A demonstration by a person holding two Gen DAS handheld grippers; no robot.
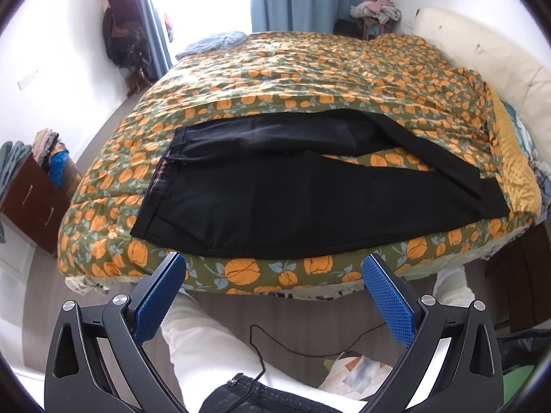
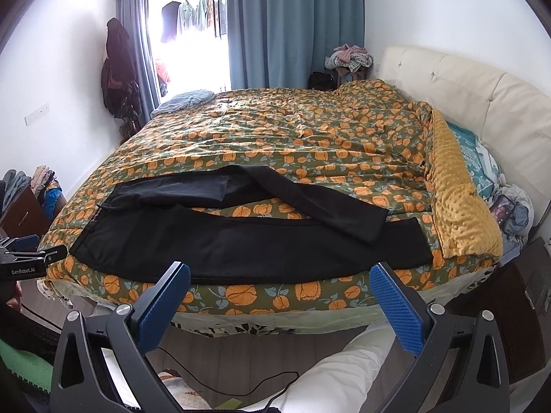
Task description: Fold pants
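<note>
We found the black pants (image 1: 275,203) spread along the bed's (image 1: 310,69) near edge, waistband toward its left end, far leg bent across. Our left gripper (image 1: 273,277) and right gripper (image 2: 279,287) hung spread wide, empty, short of that edge.

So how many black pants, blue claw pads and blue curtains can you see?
Black pants: 1
Blue pads on the right claw: 2
Blue pads on the left claw: 2
Blue curtains: 2
Total: 7
</note>
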